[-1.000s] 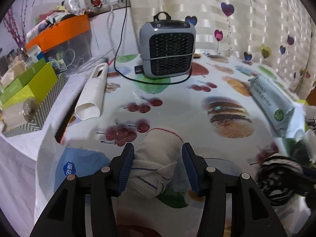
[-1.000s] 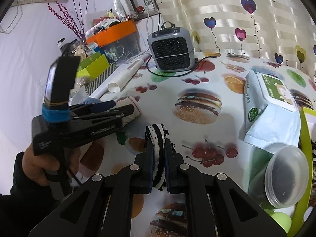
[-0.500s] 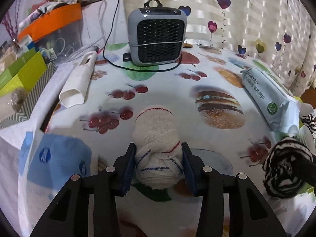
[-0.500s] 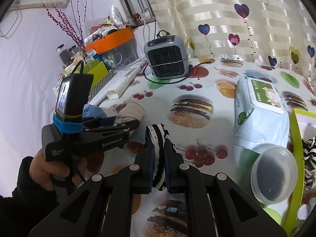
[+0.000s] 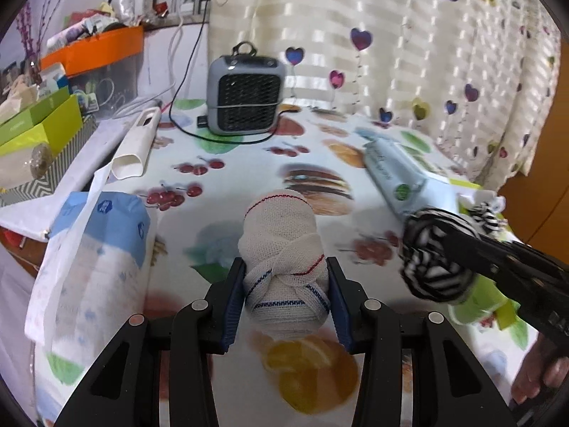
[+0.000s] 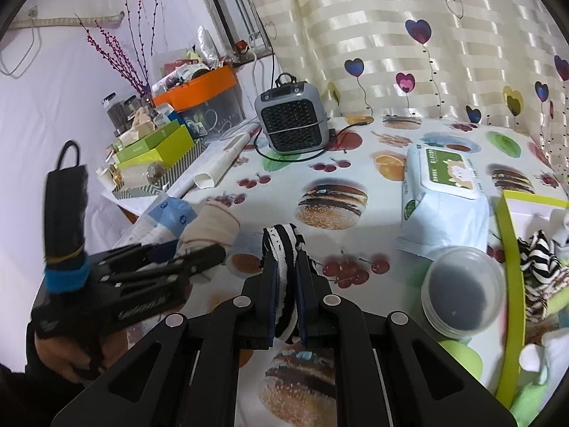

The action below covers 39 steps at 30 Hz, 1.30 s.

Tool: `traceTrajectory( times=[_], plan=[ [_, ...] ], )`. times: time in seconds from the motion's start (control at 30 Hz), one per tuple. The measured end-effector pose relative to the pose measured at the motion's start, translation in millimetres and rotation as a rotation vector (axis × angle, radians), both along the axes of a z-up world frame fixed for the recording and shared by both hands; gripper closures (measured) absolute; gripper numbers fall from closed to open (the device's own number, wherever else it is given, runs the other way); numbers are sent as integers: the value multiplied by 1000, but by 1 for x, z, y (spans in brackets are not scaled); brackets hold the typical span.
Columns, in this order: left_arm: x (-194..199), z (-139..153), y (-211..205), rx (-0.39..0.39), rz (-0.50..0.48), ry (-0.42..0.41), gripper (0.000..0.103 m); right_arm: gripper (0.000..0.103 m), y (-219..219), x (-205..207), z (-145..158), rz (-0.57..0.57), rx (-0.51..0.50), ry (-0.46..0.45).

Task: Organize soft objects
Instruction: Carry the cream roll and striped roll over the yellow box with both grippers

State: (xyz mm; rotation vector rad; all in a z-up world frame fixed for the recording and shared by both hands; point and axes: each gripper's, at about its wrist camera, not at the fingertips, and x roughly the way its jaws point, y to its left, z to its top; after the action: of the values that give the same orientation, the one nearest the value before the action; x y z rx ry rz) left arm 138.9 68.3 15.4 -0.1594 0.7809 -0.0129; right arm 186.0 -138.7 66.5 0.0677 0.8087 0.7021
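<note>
- Left gripper (image 5: 286, 297): fingers clenched on a knotted white cloth bundle (image 5: 284, 259), held above the tabletop (image 5: 249, 178).
- Right gripper (image 6: 286, 293): fingers pinch a zebra-striped sock roll (image 6: 282, 249).
- Likely carrying both; next, release them into the green box (image 6: 506, 235) right of the fingers.

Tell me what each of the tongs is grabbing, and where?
The left tongs squeeze the knotted end of the white cloth bundle. The right tongs pinch the zebra-striped sock roll across its middle.
</note>
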Motion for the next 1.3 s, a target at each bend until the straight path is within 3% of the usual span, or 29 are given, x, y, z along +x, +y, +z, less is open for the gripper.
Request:
traceTrajectory(
  times=[0.63, 1.3],
  plan=[
    [-57, 38, -52, -29, -92, -95, 61, 93, -39, -41, 31, -43, 36, -67],
    [-64, 51, -94, -25, -171, -121, 61, 93, -82, -52, 40, -105, 46, -89]
  ],
)
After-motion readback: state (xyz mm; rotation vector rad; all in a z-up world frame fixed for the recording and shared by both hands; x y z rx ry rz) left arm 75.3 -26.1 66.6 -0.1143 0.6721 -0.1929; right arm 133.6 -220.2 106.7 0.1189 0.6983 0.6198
